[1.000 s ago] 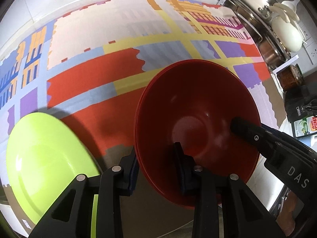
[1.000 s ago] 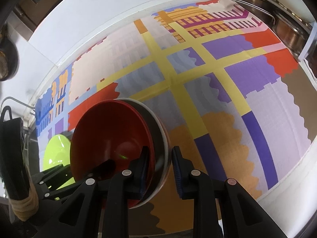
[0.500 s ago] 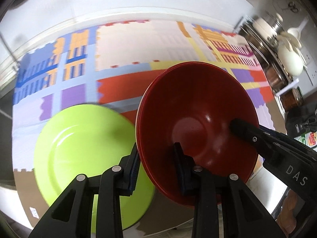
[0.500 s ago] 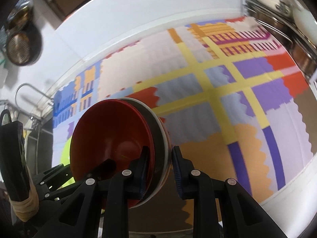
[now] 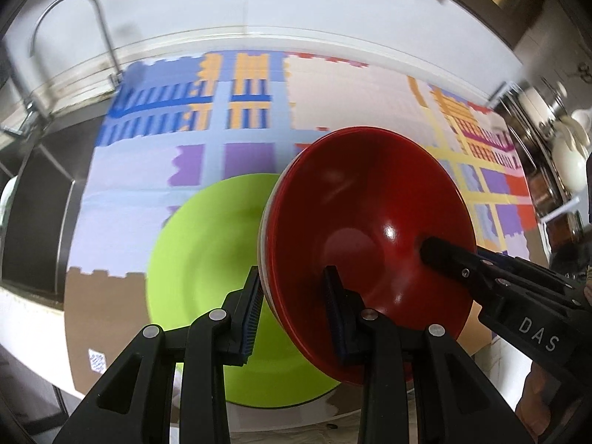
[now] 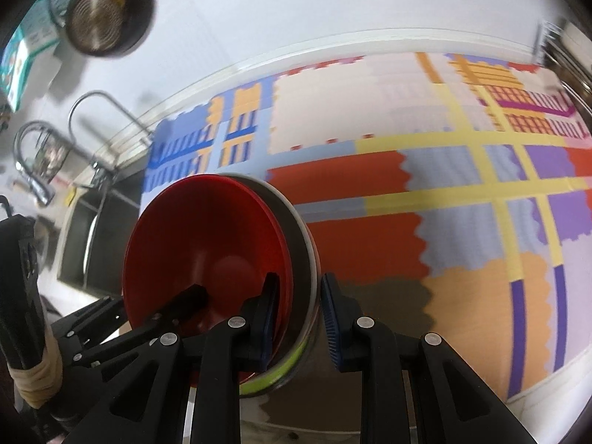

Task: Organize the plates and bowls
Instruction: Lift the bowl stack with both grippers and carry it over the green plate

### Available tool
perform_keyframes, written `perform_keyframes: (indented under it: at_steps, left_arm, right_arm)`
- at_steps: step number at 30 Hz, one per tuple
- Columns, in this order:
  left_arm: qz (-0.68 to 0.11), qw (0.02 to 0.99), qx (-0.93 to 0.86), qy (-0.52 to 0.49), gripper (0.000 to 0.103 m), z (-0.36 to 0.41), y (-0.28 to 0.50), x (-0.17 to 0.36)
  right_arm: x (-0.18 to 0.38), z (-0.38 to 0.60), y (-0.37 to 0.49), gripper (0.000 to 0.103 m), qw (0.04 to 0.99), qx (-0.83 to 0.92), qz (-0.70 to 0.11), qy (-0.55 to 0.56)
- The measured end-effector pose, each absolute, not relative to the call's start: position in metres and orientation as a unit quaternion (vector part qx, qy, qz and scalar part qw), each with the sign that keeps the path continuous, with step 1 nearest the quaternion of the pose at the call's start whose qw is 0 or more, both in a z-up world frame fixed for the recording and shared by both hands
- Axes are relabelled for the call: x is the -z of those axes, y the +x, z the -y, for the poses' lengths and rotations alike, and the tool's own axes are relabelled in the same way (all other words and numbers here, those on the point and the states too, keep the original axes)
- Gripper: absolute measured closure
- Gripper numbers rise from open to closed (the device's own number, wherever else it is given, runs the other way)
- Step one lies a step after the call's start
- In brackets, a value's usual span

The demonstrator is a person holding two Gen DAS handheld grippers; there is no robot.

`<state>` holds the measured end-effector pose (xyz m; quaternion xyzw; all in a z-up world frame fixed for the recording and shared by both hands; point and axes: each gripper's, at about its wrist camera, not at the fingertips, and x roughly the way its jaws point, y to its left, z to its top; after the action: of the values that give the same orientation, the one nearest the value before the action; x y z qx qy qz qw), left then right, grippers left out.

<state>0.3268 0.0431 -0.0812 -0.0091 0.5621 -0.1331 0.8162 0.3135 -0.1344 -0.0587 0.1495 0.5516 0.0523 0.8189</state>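
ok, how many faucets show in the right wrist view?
2. A tall thin arched faucet stands by the sink near the mat's corner; a thicker chrome faucet sits further left. Motion blur may hide other fixtures there.

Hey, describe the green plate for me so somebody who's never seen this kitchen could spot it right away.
Find the counter covered by a colourful patchwork mat, just right of the dark sink. Near the mat's front edge, close to the sink, a lime-green plate lies flat. It is the only green dish and the only one lying on the mat; the red bowls beside it are held up by two grippers.
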Motion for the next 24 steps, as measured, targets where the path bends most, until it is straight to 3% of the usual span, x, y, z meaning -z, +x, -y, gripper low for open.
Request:
perform_keyframes:
  at_steps: [24]
  left_arm:
    - [-0.614, 0.782, 0.095, -0.043, 0.071, -0.095, 0.332, 0.123]
  right_arm:
    - [0.096, 0.07, 0.33, 0.078, 0.783, -0.087, -0.603, 0.123]
